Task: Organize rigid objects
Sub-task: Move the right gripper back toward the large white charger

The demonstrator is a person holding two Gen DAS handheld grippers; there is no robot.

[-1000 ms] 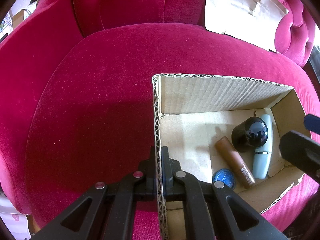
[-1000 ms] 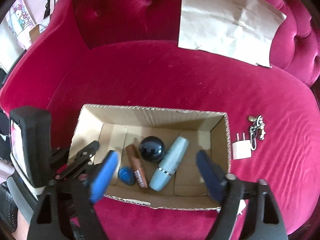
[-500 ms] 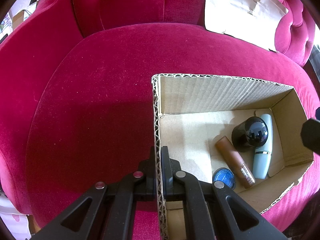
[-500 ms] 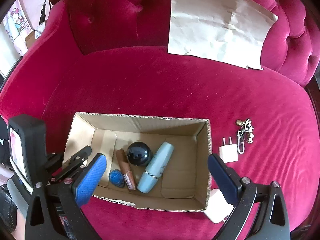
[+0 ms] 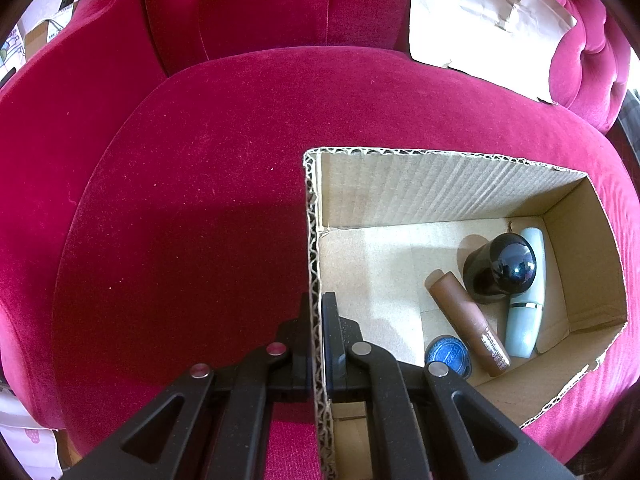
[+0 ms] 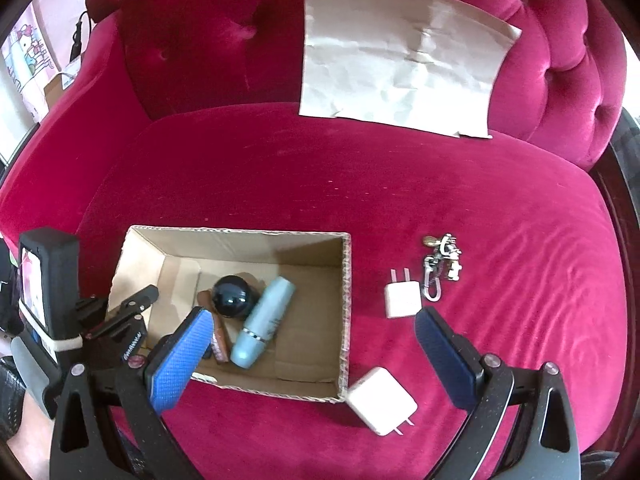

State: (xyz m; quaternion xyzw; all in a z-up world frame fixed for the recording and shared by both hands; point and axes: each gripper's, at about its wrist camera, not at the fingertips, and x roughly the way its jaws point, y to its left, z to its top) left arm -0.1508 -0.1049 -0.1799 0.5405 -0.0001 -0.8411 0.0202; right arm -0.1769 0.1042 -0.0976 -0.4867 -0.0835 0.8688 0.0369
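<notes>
The left gripper (image 5: pixel 315 312) is clenched on the side wall of the brown cardboard box (image 5: pixel 440 184), probably to steady it. The right gripper (image 6: pixel 312 340), jaws spread and empty, hovers; the white square charger (image 6: pixel 382 405) lies just below it.

The right claw's blue pad (image 6: pixel 182 354) hides the brown tube's (image 6: pixel 221 340) lower end.
</notes>
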